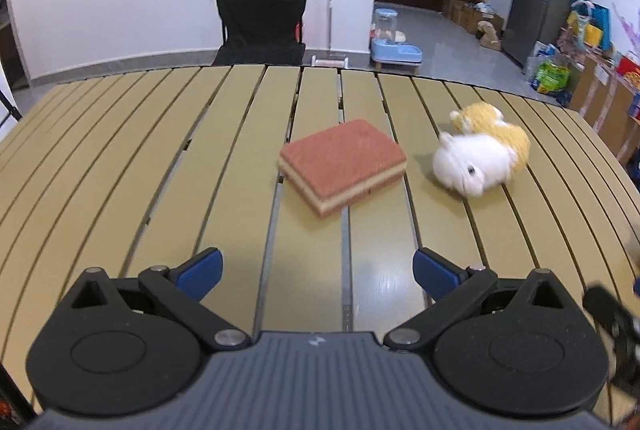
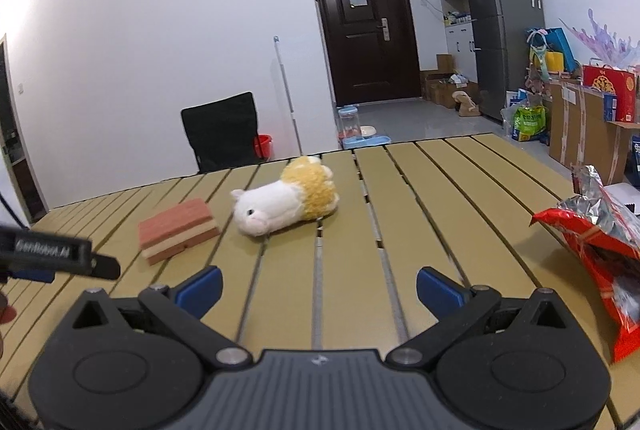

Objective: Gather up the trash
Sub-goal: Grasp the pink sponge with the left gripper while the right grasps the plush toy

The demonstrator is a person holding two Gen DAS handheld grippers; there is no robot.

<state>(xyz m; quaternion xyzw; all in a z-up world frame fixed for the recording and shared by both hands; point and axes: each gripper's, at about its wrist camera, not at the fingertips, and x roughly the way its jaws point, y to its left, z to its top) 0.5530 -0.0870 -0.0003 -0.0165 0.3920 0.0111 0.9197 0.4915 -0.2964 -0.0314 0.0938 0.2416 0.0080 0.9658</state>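
A torn red and silver snack bag (image 2: 600,250) lies open on the right side of the slatted table (image 2: 400,222), to the right of my right gripper (image 2: 319,286), which is open and empty. My left gripper (image 1: 318,270) is open too, holding nothing, with a red and cream sponge (image 1: 342,164) straight ahead of it. A white and yellow plush toy (image 1: 480,154) lies to the right of the sponge. In the right wrist view the sponge (image 2: 178,230) and plush toy (image 2: 288,202) sit ahead and to the left, and part of the left gripper (image 2: 56,254) shows at the left edge.
A black folding chair (image 1: 260,20) stands beyond the table's far edge. Behind it a mop handle (image 2: 286,94) leans on the white wall. A pet water feeder (image 1: 394,38), a dark door (image 2: 366,30), a grey fridge (image 2: 504,22) and stacked cardboard boxes (image 2: 580,126) fill the room's right side.
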